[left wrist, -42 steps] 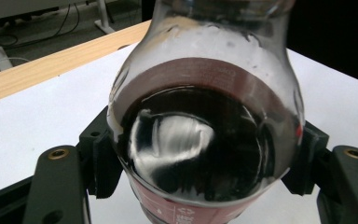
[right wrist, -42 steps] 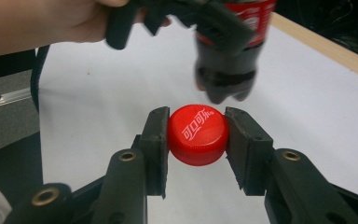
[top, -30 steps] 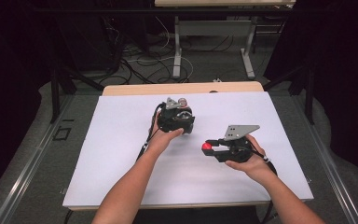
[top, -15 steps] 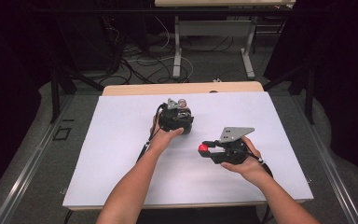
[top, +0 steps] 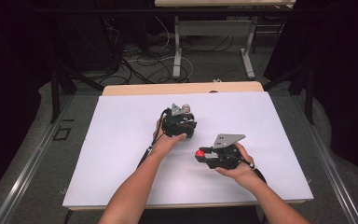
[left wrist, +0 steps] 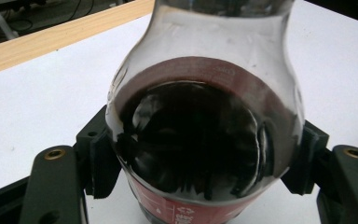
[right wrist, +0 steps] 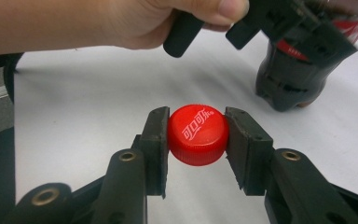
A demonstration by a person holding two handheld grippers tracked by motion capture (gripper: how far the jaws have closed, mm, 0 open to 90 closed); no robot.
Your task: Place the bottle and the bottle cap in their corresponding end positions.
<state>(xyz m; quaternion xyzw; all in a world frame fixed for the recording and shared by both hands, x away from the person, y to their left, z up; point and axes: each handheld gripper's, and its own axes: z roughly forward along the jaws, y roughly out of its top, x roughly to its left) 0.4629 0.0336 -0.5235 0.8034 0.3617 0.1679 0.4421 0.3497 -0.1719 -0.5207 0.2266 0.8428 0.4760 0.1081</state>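
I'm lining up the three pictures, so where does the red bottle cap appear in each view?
High view: the red cap sits right of centre, at the tip of the right tool.
Left gripper view: I cannot find the cap there; the bottle fills the middle.
Right gripper view: the cap is at centre, clamped between the two black jaws.
Shared landmark: the bottle, standing on the white table.

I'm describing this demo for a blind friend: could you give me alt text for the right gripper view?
A red bottle cap is clamped between the two black jaws of the right hand-held gripper, above a white table. Beyond it, a person's hand holds the left hand-held gripper around a bottle of dark cola standing on the table.
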